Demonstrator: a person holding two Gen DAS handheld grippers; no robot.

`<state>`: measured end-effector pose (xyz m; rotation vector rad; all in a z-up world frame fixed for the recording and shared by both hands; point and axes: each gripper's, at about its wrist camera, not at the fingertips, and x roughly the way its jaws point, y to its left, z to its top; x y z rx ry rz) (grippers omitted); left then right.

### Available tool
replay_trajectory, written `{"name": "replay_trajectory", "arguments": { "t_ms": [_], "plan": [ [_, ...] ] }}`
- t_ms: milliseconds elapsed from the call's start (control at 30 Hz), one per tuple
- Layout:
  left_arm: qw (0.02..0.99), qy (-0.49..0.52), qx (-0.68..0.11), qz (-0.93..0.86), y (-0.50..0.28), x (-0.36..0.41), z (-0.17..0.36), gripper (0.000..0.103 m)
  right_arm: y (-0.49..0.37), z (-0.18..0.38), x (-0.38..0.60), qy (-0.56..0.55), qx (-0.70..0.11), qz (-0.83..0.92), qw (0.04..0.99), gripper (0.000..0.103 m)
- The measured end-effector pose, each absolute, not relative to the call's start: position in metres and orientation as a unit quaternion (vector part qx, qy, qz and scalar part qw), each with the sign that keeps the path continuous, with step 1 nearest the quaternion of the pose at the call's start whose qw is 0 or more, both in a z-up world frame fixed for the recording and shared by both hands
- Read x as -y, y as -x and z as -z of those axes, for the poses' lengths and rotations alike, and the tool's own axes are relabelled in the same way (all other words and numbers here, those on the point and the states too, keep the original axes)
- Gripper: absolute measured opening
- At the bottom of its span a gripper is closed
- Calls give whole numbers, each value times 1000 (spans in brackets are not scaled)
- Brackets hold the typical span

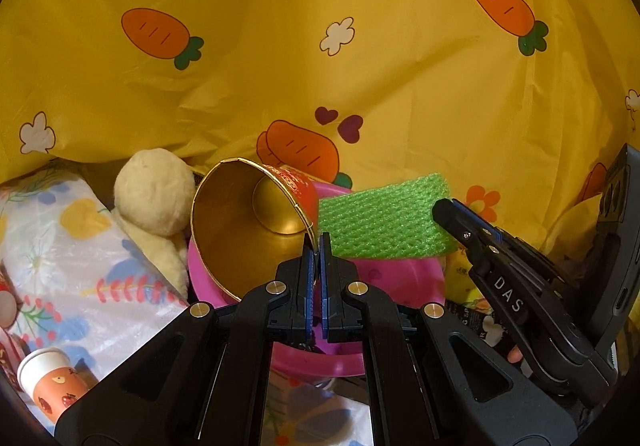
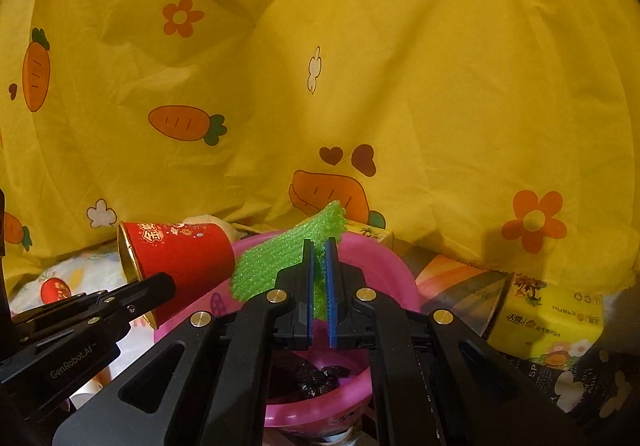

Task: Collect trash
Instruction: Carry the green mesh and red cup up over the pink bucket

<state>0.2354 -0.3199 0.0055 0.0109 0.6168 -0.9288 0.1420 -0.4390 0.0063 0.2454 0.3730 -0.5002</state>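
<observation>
Above a pink basin, two pieces of trash are held side by side in front of a yellow carrot-print cloth. The left claw is pinched nearly shut on the rim of a red paper cup, which is tipped on its side so that its gold lining faces the left camera. The right claw is closed on a green foam net, with only a narrow gap left between its blue pads. The cup and the net are seen just beside each other, over the basin's far half. Little open room is left around them: the cloth hangs close behind, a cream plush toy and a floral plastic bag crowd the left edge, and a yellow tissue pack and a dark printed packet crowd the right. A small white paper cup lies on its side at the lower left of the left view. The basin's near part is hidden by the claw frames, and dark crumpled material in its bottom cannot be identified. The cup's red side carries gold and white printed figures.
</observation>
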Motion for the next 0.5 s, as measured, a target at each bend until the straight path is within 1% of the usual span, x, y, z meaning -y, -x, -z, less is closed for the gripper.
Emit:
{"name": "replay_trajectory", "arguments": {
  "t_ms": [500],
  "plan": [
    [841,-1,-322,434,-250,331,12,2,-153,3,449,-126,-191,243,943,6]
  ]
}}
